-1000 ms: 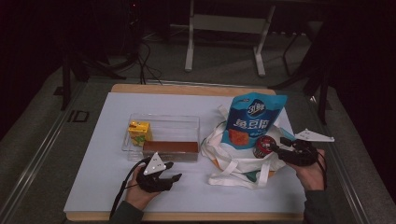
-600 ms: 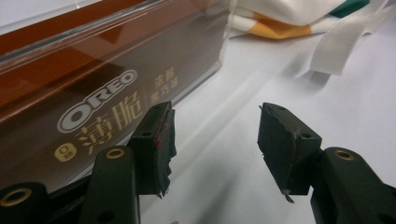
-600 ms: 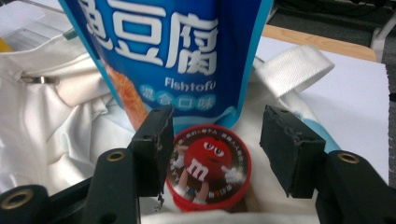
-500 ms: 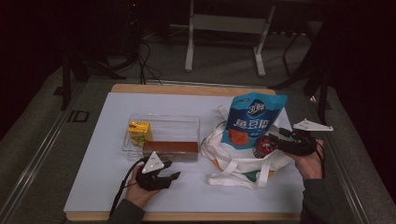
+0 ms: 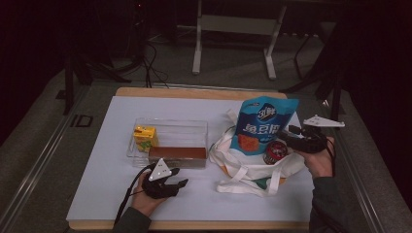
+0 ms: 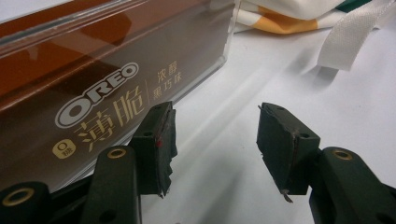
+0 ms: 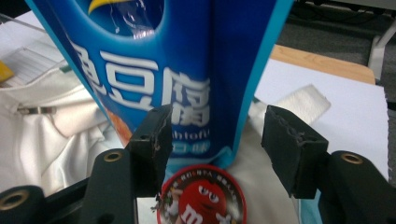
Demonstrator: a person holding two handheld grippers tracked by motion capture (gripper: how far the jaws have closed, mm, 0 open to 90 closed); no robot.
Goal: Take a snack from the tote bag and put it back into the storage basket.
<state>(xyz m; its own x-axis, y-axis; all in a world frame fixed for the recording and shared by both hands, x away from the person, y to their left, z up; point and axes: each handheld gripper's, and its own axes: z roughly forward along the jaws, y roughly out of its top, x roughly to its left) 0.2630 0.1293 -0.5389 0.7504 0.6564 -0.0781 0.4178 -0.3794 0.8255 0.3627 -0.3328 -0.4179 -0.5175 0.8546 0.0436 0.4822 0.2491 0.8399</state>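
Left gripper (image 5: 171, 184): your jaws stand apart on nothing, near the worktop's front edge, bare white sheet between them.
Oreo box (image 6: 112, 88): reads "OREO", lies just ahead in the clear tray (image 5: 199, 127).
Right gripper (image 5: 291, 137): your jaws gape empty, by the right edge.
M&M's tin (image 7: 201, 198): red lid under those jaws, on the white tote bag (image 5: 252, 167).
Blue snack pouch (image 7: 187, 70): upright, Chinese lettering, behind the tin.
Yellow carton (image 5: 145, 138): tray's left end.
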